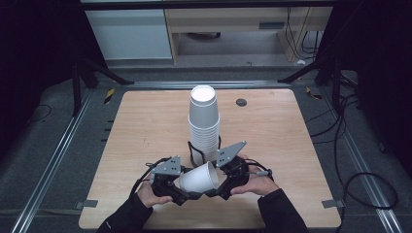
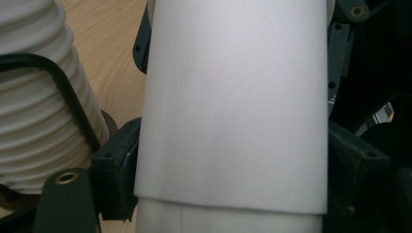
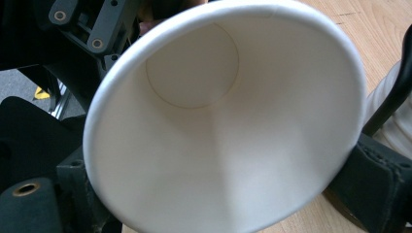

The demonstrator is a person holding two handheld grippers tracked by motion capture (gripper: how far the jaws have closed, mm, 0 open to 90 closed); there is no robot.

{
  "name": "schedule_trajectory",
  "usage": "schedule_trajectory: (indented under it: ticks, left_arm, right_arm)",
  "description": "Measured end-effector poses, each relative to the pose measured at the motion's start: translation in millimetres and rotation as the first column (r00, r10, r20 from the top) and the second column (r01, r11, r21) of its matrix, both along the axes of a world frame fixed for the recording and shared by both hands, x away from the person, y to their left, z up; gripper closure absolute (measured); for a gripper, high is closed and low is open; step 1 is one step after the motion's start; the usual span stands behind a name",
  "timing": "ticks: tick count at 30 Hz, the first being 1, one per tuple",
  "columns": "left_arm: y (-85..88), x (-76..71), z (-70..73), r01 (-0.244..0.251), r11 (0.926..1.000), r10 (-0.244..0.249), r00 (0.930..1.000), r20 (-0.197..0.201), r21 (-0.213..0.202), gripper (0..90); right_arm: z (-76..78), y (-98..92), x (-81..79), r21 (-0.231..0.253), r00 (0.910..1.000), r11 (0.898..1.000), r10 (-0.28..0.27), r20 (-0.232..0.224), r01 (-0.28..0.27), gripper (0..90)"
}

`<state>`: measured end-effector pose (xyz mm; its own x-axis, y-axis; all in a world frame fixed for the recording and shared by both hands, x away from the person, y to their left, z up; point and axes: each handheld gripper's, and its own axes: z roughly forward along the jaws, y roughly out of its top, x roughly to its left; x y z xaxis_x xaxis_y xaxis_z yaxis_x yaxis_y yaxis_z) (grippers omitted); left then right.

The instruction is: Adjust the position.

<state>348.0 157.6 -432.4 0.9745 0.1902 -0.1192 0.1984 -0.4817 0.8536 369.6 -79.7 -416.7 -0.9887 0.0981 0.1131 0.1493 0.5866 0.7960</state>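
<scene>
Cup (image 1: 198, 177) held sideways by left tongs (image 1: 180, 190); right tongs (image 1: 219, 187) straddle rim, grip unclear; stack (image 1: 204, 127) just behind.

I've got loads of open table (image 1: 145, 121) left and right, but the tall cup stack (image 1: 204, 124) in its black wire holder (image 1: 194, 154) sits just behind both grippers, blocking any push straight forward.
</scene>
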Motion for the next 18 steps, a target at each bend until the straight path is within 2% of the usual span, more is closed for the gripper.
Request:
schedule_trajectory:
  ticks: [5,11,12,17,18]
  left_arm:
    - [-0.2,0.7,0.1,-0.009,0.9999,0.009,0.9999,-0.010,-0.004,19.2]
    - [2.1,1.3,2.0,-0.025,0.9995,0.026,0.9996,-0.013,0.021,14.2]
    - [3.2,1.2,2.9,-0.036,0.9981,0.036,0.9994,0.000,0.050,13.0]
    - [5.9,3.0,3.5,-0.055,0.9944,0.055,0.9985,0.008,0.090,9.9]
    - [5.9,3.3,3.3,-0.072,0.9902,0.070,0.9973,0.022,0.120,9.4]
  right_arm:
    - [0.5,-0.3,0.3,0.003,1.0000,1.000,-0.004,0.000,0.004,9.1]
    - [2.6,-3.2,1.0,-0.009,0.9997,1.000,-0.021,0.010,0.021,9.1]
    - [5.2,-5.8,2.2,-0.021,0.9993,0.999,-0.028,0.022,0.029,9.0]
    - [13.1,-10.1,5.4,-0.057,0.9981,0.997,-0.044,0.043,0.047,9.0]
    - [16.2,-9.8,7.1,-0.082,0.9974,0.995,-0.049,0.053,0.054,8.9]
